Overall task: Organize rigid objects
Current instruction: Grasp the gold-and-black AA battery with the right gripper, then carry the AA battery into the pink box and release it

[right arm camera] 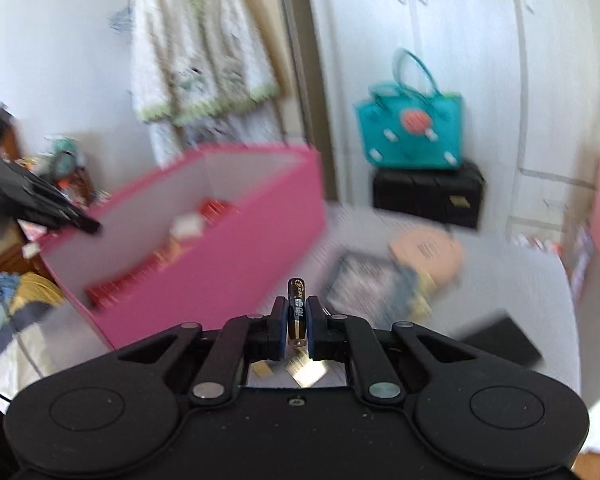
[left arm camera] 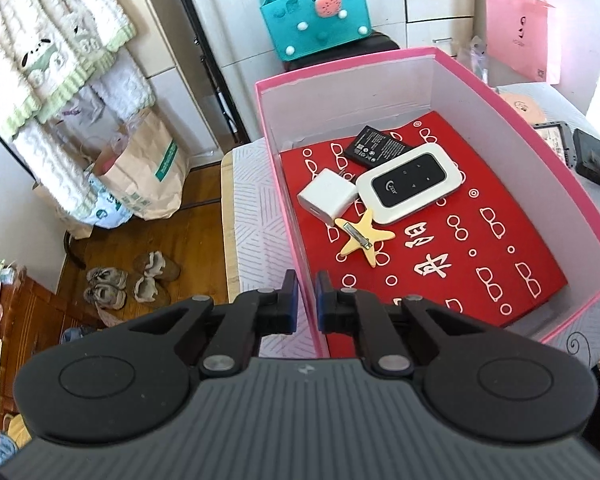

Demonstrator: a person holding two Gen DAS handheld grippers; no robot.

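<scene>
A pink box with a red printed liner holds a white pocket router, a white charger cube, a black flat battery and a yellow star hair clip. My left gripper straddles the box's near wall, its jaws close on either side of it; I cannot tell if they pinch it. My right gripper is shut on a black cylindrical battery, held upright above the table, right of the pink box. The right wrist view is motion-blurred.
A teal felt bag sits on a black case behind the box. A pink paper bag hangs at the right. Dark flat items and a round beige pad lie on the white table. Shoes lie on the wooden floor.
</scene>
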